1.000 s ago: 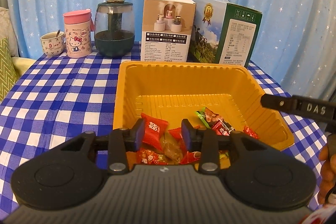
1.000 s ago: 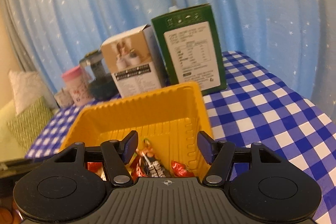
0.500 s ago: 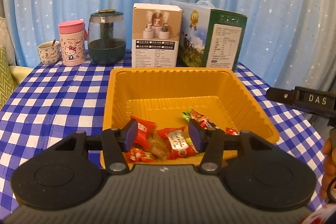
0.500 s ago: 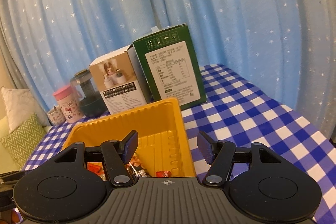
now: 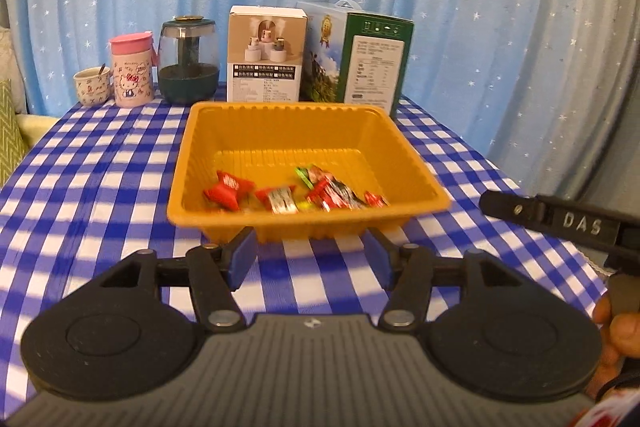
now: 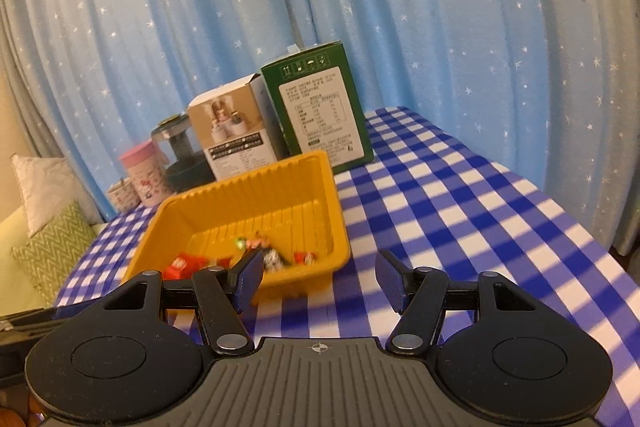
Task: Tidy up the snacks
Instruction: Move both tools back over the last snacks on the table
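Observation:
An orange plastic tray (image 5: 288, 131) sits on the blue checked tablecloth (image 5: 88, 187) and holds several wrapped snacks (image 5: 280, 197) along its near side, among them a red packet (image 5: 228, 187). My left gripper (image 5: 312, 259) is open and empty, just in front of the tray's near rim. My right gripper (image 6: 318, 281) is open and empty, at the tray's (image 6: 256, 195) near right corner; the snacks (image 6: 256, 253) show past its left finger. The right gripper's black body (image 5: 560, 219) shows at the right of the left wrist view.
Behind the tray stand a white box (image 5: 266, 55), a green box (image 5: 360, 59), a dark glass jar (image 5: 188, 63), a pink Hello Kitty cup (image 5: 132, 71) and a small mug (image 5: 92, 87). A blue star curtain hangs behind. Green cushion (image 6: 56, 247) lies left of the table.
Both grippers have pulled back and up from the tray. The left gripper's jaws have opened wider, and the red packet that stood between them now lies in the tray.

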The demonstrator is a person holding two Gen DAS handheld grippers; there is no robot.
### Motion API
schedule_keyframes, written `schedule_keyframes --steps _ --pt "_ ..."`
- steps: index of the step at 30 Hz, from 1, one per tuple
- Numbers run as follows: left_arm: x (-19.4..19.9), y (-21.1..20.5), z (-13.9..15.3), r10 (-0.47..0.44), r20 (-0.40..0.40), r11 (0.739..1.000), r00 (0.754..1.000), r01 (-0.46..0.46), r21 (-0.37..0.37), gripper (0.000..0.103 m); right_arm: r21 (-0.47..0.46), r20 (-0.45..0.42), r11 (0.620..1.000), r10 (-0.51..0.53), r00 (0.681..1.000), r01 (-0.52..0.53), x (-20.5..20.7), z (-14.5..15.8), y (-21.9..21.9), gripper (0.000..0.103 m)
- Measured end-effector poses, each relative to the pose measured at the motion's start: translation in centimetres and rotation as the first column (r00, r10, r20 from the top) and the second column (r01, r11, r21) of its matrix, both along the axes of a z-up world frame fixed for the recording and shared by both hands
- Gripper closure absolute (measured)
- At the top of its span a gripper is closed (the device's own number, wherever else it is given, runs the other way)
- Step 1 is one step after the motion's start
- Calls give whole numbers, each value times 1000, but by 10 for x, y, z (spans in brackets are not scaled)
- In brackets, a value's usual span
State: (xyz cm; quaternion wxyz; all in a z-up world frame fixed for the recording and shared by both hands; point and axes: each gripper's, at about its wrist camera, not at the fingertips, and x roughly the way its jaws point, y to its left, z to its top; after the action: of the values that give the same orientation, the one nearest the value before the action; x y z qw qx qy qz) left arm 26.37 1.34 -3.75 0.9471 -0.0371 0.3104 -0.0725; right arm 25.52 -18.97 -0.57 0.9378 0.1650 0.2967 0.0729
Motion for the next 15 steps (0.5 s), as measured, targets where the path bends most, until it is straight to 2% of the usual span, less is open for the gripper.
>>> schedule_keyframes --steps 5,15 --pt "-45 -4 -2 20 -31 1000 999 -21 -17 46 14 -36 1000 14 999 -14 -45 -2 -3 41" --pt "-117 -20 -15 26 -113 1000 993 -26 1 46 11 -77 999 50 996 -50 -120 -1 -10 41"
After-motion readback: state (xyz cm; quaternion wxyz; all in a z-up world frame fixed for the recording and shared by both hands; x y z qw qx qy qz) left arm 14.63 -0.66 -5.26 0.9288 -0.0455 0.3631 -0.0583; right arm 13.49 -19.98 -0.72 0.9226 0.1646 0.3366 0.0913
